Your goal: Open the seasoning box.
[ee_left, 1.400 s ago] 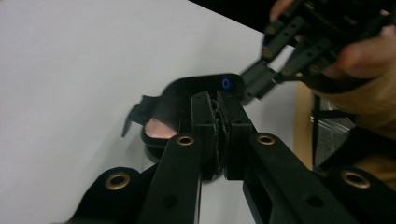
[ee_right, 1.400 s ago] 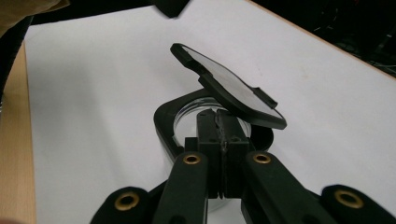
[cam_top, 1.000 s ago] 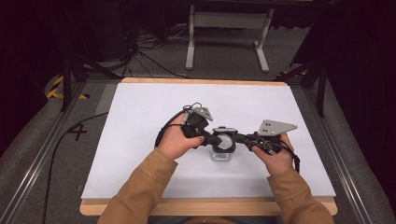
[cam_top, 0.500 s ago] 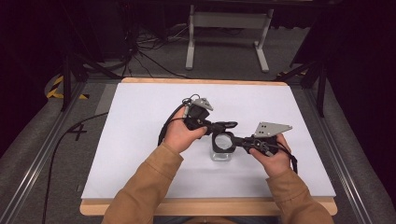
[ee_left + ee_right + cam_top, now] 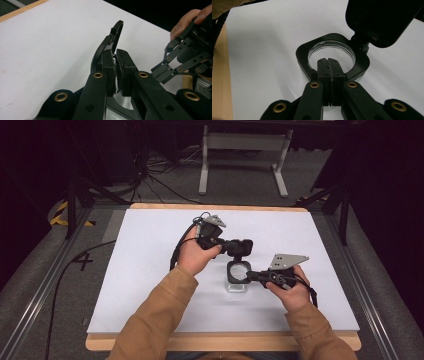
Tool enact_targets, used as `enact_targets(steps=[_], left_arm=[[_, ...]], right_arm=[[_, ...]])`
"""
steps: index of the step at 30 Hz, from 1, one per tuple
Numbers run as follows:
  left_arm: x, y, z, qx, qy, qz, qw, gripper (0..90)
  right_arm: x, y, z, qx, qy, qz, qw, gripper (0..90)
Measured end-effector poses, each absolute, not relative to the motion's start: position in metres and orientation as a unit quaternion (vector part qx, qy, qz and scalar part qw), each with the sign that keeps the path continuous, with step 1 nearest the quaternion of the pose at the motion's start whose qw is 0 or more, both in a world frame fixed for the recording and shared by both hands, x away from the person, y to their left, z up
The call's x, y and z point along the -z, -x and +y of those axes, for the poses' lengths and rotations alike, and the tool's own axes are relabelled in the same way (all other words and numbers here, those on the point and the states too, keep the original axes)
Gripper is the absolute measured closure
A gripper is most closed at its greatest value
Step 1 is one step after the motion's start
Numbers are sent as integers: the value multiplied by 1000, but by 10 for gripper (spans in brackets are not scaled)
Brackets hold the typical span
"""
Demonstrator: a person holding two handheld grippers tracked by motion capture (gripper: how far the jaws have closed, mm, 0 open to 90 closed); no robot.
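One small clear container [image 5: 238, 279] with a black rounded-square collar around a round mouth is standing near the middle of the white table [image 5: 150, 270], and its black hinged lid [image 5: 240, 247] is tilting up open on the far side of the collar. In the right gripper view the collar [image 5: 359, 65] is framing a clear glassy rim, and the lid [image 5: 382, 20] is looming dark at the upper right. The left gripper [image 5: 116, 67] is pressing its jaws together on the edge of the lid [image 5: 110, 42], holding it raised. The right gripper [image 5: 330, 65] is reaching in from the right with its jaws pressed together at the near rim of the collar; whether they are pinching that rim or merely resting on it cannot be told. No brand, label or writing is readable on the container. There are two grippers, two hands in tan sleeves [image 5: 150, 320], one container and one lid.
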State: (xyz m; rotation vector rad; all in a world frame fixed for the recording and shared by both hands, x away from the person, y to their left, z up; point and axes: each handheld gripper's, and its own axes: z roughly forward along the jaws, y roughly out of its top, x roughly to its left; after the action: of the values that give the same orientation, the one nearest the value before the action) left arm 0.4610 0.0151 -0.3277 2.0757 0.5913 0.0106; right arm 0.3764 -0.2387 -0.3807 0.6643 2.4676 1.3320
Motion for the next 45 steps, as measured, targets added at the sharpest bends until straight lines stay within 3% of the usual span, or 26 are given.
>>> enact_targets(steps=[20, 34, 45], left_arm=[[330, -471, 12, -19, -848, 249, 467, 871], [315, -444, 24, -38, -855, 217, 470, 741], [299, -414, 58, -43, -850, 221, 477, 684]], right_arm=[[383, -378, -241, -468, -214, 849, 123, 900], [372, -379, -236, -444, -212, 861, 130, 868], [351, -389, -260, -472, -228, 841, 136, 821]])
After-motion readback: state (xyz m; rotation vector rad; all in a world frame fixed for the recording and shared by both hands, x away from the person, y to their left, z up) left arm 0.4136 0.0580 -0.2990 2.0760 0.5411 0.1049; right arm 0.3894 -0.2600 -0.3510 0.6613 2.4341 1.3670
